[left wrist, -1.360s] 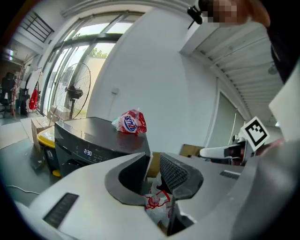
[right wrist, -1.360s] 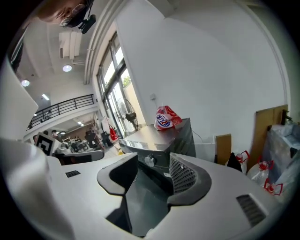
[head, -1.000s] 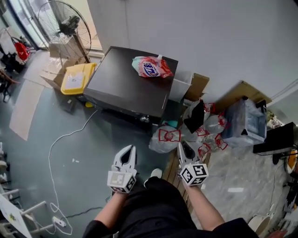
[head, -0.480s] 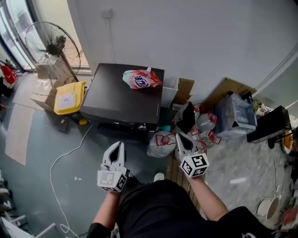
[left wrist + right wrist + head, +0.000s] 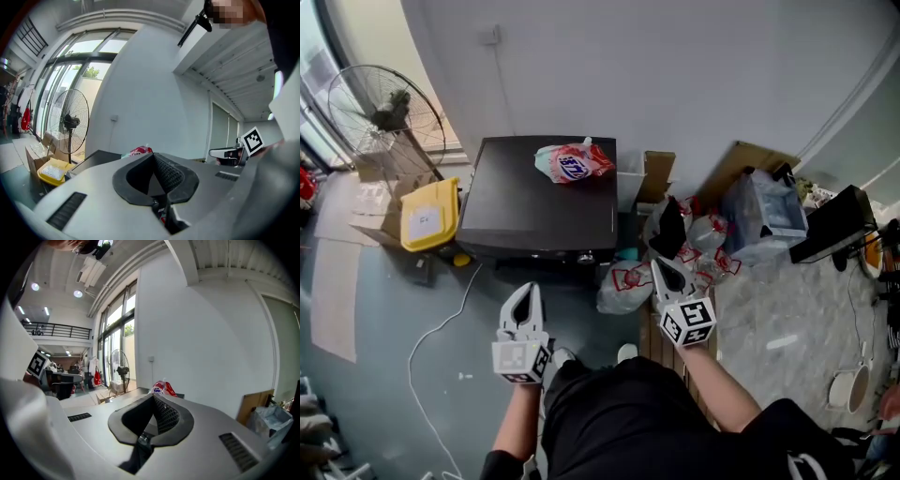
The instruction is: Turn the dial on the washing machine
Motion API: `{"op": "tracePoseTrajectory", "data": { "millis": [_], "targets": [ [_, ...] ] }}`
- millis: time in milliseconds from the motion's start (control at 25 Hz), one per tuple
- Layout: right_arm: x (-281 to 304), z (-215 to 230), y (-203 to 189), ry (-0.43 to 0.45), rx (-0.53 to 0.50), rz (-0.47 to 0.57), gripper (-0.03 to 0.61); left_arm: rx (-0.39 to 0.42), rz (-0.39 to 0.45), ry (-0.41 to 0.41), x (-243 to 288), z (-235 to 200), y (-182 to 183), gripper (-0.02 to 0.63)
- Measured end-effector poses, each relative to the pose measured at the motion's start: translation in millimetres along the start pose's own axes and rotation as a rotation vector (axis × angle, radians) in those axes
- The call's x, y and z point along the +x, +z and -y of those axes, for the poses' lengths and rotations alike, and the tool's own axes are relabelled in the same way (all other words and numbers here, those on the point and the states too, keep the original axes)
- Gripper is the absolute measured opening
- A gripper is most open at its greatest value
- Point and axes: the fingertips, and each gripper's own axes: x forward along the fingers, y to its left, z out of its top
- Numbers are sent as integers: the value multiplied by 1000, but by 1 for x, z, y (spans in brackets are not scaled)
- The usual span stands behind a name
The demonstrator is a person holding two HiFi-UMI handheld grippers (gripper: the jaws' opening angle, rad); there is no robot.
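While both pairs of jaws are pressed together with nothing between them, the left gripper (image 5: 526, 289) and right gripper (image 5: 657, 264) hang in the air, apart from the black washing machine (image 5: 534, 202). Its front dial (image 5: 582, 256) is untouched.

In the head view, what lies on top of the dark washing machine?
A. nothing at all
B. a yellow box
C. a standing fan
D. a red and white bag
D: the red and white bag lies on the dark top of the washing machine, at the side near the wall, while the yellow box and the fan are off the machine, to its left in the picture.
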Motion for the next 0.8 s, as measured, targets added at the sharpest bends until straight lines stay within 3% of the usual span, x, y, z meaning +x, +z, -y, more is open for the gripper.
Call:
{"op": "tracePoseTrajectory", "data": {
  "millis": [320, 800],
  "targets": [
    [6, -7, 2, -42, -3, 9, 0, 16, -7, -36, 13, -10, -1, 3],
    [3, -18, -4, -17, -9, -4, 0, 12, -13, -3, 10, -16, -9, 3]
  ]
}}
